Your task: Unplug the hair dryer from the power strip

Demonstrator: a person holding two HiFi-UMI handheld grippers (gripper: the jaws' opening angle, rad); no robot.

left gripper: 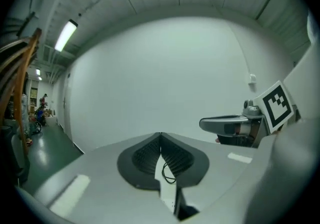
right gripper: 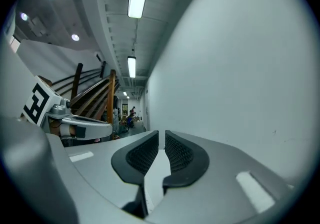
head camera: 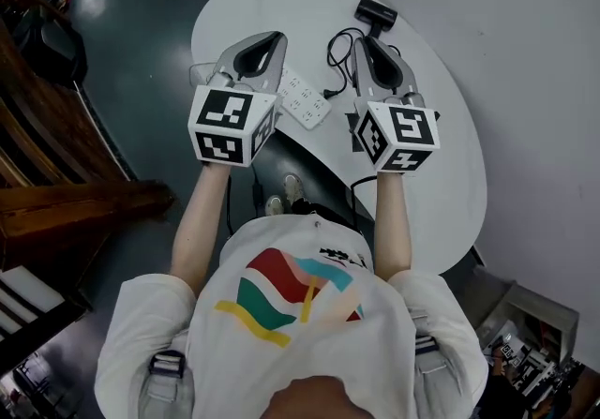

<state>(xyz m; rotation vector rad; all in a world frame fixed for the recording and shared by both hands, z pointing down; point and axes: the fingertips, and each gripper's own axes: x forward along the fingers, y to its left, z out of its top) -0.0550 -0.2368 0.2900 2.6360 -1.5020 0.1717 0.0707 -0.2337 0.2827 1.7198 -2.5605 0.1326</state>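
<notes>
A white power strip (head camera: 306, 98) lies on the white oval table (head camera: 441, 173), below and between my two raised grippers. The black hair dryer (head camera: 376, 13) rests at the table's far side, and its black cord (head camera: 336, 50) loops back to a plug (head camera: 330, 93) at the strip's right end; whether the plug sits in a socket I cannot tell. My left gripper (head camera: 277, 37) (left gripper: 160, 135) is shut with nothing in it. The right gripper (head camera: 362, 42) (right gripper: 161, 133) shows a narrow gap between its pads, with nothing in it. Both point roughly level at a white wall.
A wooden staircase (head camera: 56, 155) stands at the left over a dark floor (head camera: 131, 23). The white wall (head camera: 525, 52) runs along the table's right. A grey cabinet (head camera: 525, 323) with clutter sits at the lower right. A black cable (head camera: 361, 185) hangs off the table's near edge.
</notes>
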